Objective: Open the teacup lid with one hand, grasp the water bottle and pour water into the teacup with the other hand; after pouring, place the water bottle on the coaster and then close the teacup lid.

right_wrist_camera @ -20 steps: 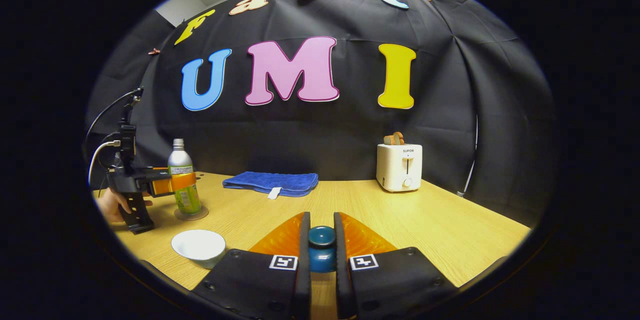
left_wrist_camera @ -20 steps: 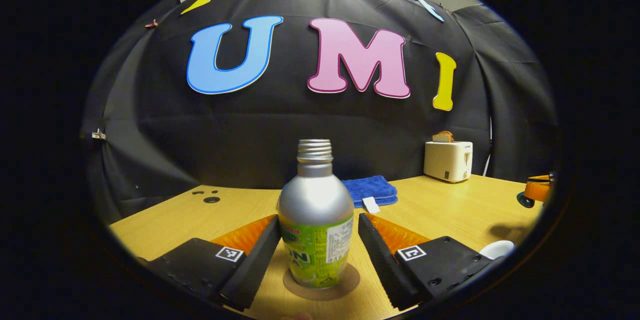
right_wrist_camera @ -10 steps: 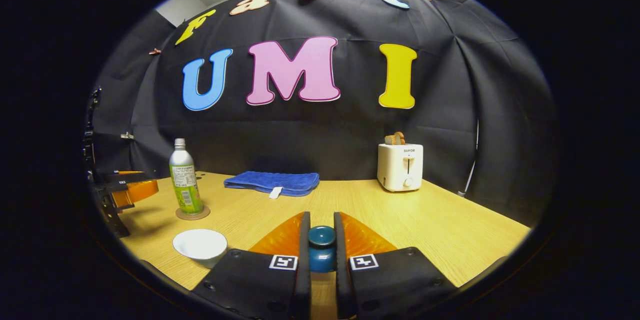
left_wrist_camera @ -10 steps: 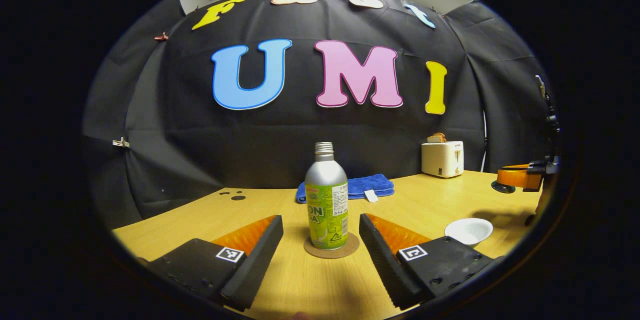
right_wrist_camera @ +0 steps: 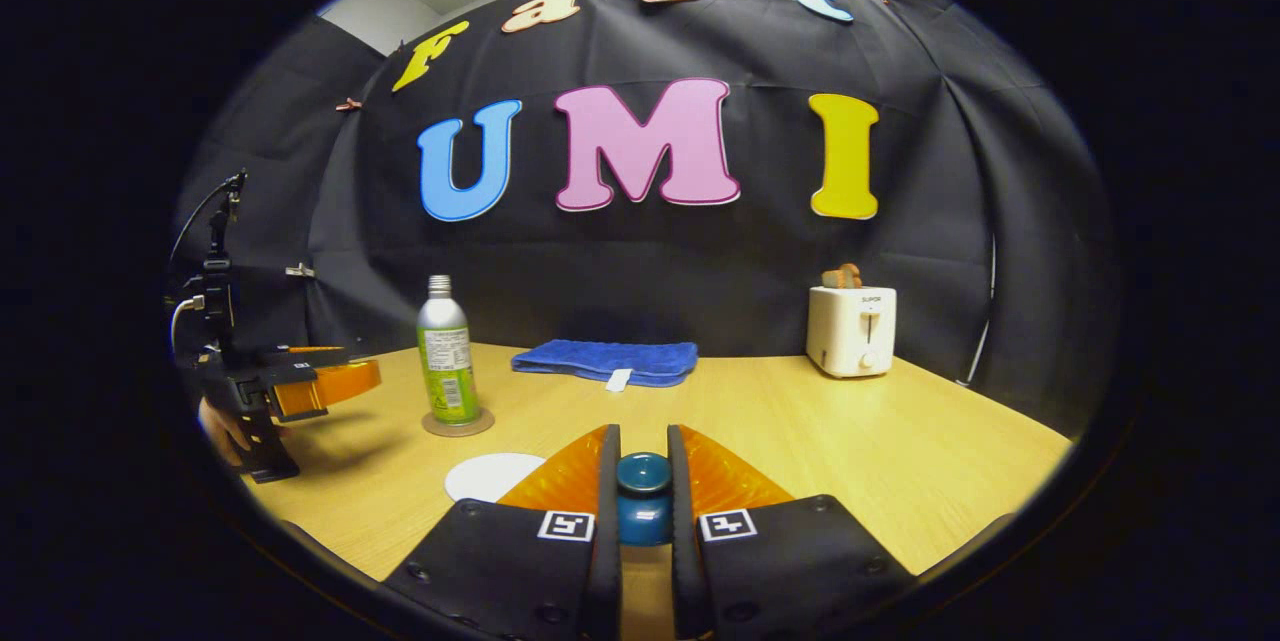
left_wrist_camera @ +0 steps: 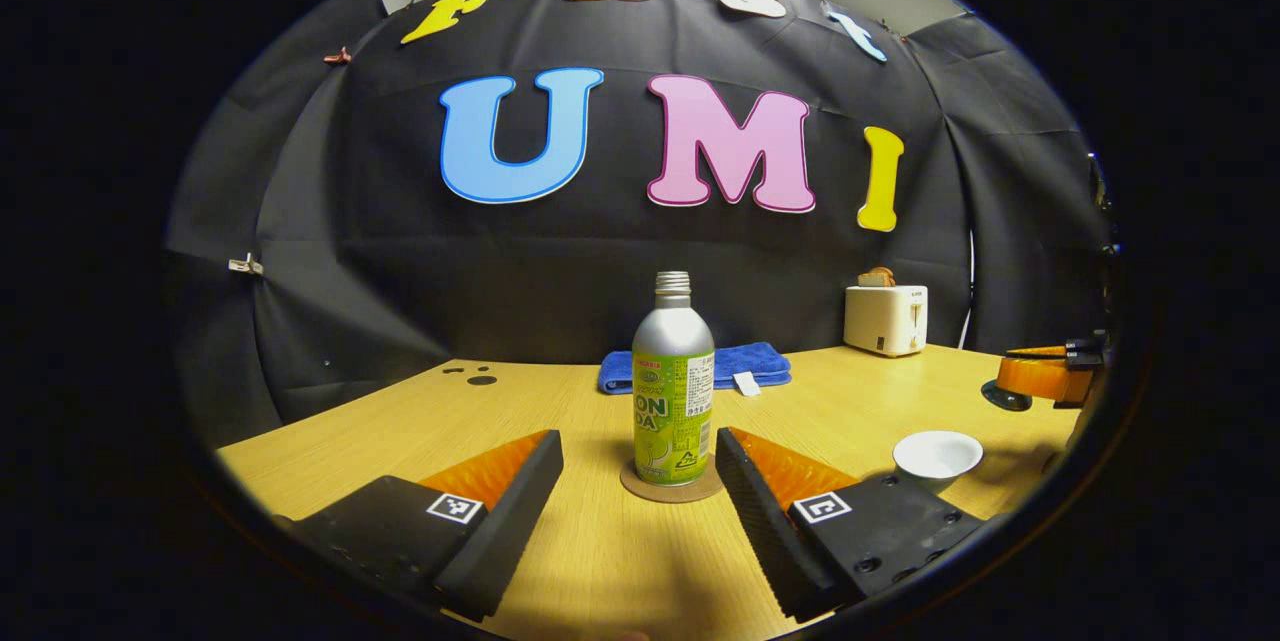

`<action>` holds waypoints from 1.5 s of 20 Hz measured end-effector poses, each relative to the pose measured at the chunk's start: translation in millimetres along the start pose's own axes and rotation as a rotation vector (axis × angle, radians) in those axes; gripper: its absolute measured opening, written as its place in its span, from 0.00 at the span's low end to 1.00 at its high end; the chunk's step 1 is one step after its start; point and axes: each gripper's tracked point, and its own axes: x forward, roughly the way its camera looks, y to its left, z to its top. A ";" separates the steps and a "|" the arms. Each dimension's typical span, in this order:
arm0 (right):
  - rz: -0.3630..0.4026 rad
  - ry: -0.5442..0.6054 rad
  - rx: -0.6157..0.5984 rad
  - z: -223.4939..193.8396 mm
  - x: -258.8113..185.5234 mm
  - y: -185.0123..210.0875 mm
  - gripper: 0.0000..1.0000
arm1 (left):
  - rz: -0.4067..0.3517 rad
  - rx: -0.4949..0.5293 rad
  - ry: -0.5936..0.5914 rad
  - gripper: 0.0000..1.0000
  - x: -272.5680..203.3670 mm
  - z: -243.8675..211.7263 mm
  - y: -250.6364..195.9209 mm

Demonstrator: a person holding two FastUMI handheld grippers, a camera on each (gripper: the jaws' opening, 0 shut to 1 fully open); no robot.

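The left hand-held gripper [left_wrist_camera: 638,481] has let go of the bottle [left_wrist_camera: 673,391] and drawn back over the last second: a second ago its jaws flanked the bottle closely, and now they stand wide open and empty with the bottle well ahead of them, upright on the coaster [left_wrist_camera: 672,484]. By my judgement that settles the pouring and the set-down, so closing the cup is what remains. To the right on the worktop [left_wrist_camera: 880,401] sits the white teacup [left_wrist_camera: 937,453], uncovered, near the bottle but apart from it; whether it holds water cannot be told. Farther right, the right hand-held gripper [right_wrist_camera: 643,521] has its jaws closed on the blue knob of the lid [right_wrist_camera: 642,496], carried off the worktop, and its view has swung since half a second ago so the cup now lies close beside its left finger, which suggests it is heading over to cover it. At the back lie a blue towel [right_wrist_camera: 606,361] and a toaster [right_wrist_camera: 851,329]. As for writing, the bottle carries a green label and the toaster a small mark, which I leave unread.
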 end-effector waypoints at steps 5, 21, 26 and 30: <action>0.089 0.037 0.001 -6.8 15.5 49.7 0.24 | -0.001 0.000 0.002 0.97 -0.5 0.4 0.9; 0.138 0.140 -0.003 -22.7 32.5 74.9 0.53 | 0.001 0.000 0.006 0.97 -1.7 1.6 2.0; 0.106 -0.014 -0.008 -0.1 18.4 69.0 0.89 | 0.022 0.000 0.007 0.97 -8.8 2.1 2.1; 0.005 -0.017 -0.001 -0.7 14.3 45.9 0.96 | 0.051 0.000 0.008 0.97 -16.9 1.0 0.1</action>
